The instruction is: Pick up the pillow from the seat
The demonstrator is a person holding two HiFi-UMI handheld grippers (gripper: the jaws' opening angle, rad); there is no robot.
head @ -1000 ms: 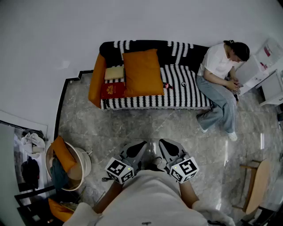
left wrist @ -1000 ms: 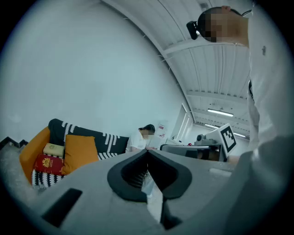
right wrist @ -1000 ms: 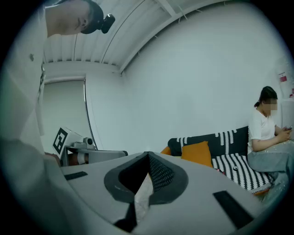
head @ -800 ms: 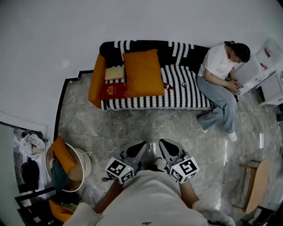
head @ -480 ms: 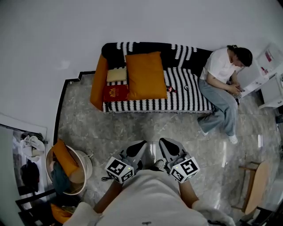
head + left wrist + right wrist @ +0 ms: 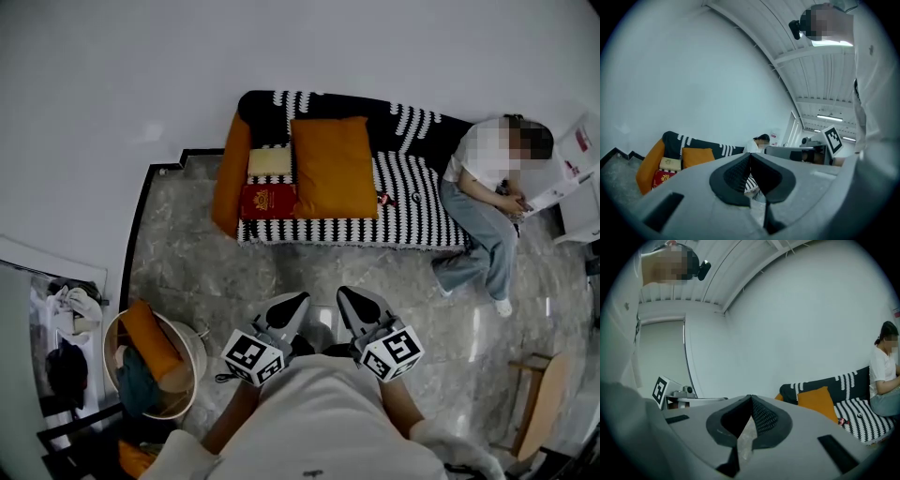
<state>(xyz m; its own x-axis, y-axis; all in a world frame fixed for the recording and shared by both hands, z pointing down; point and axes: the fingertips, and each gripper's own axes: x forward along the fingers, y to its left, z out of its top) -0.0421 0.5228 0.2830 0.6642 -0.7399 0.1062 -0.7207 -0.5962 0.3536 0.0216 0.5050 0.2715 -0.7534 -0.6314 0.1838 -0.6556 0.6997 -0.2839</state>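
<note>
A large orange pillow [image 6: 334, 167] lies on the seat of a black-and-white striped sofa [image 6: 412, 217], leaning toward its backrest. The same pillow [image 6: 697, 156] shows far off in the left gripper view, and the pillow [image 6: 817, 401] also appears in the right gripper view. My left gripper [image 6: 293, 303] and right gripper [image 6: 356, 300] are held close to my body, well short of the sofa, over the marble floor. Both are shut with nothing between their jaws.
A small cream cushion [image 6: 269, 161] and a red cushion [image 6: 267, 202] lie left of the pillow, beside the orange armrest [image 6: 230, 173]. A person [image 6: 487, 202] sits at the sofa's right end. A round basket [image 6: 155, 361] with cloths stands at the floor's left; a wooden stool [image 6: 536, 394] at right.
The view has shifted so the sofa now sits further right and lower in the head view. Both grippers keep their place near my body, still shut.
</note>
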